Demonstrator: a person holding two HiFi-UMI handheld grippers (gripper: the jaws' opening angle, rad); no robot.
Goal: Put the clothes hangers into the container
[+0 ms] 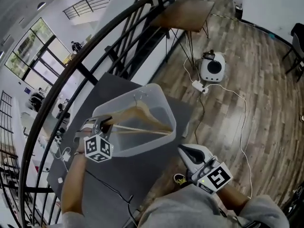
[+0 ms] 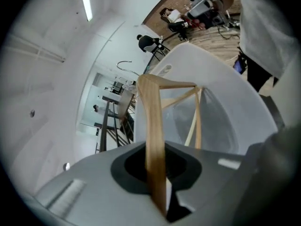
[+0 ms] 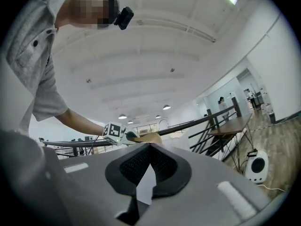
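Wood, pale: one clothes hanger, with metal hook and thin cross-bar. It lies across the opening of the container, hook toward the far wall and one shoulder end at the near-left rim. Whether it touches the bottom cannot be told.

Translucent plastic: one container, rectangular with rounded corners. It stands on the dark grey worktop, close beside a black railing.

Left gripper: jaws closed on the hanger's shoulder arm. In the left gripper view the wooden arm runs up out of the jaws toward the container wall. Marker cube sits on top.

Right gripper: off the worktop's near-right edge, close to the person's body and well apart from the container. In the right gripper view its jaws meet at the tips with nothing between them.

Surroundings: wood-plank floor; a white round appliance with a trailing cable; a small wooden table.
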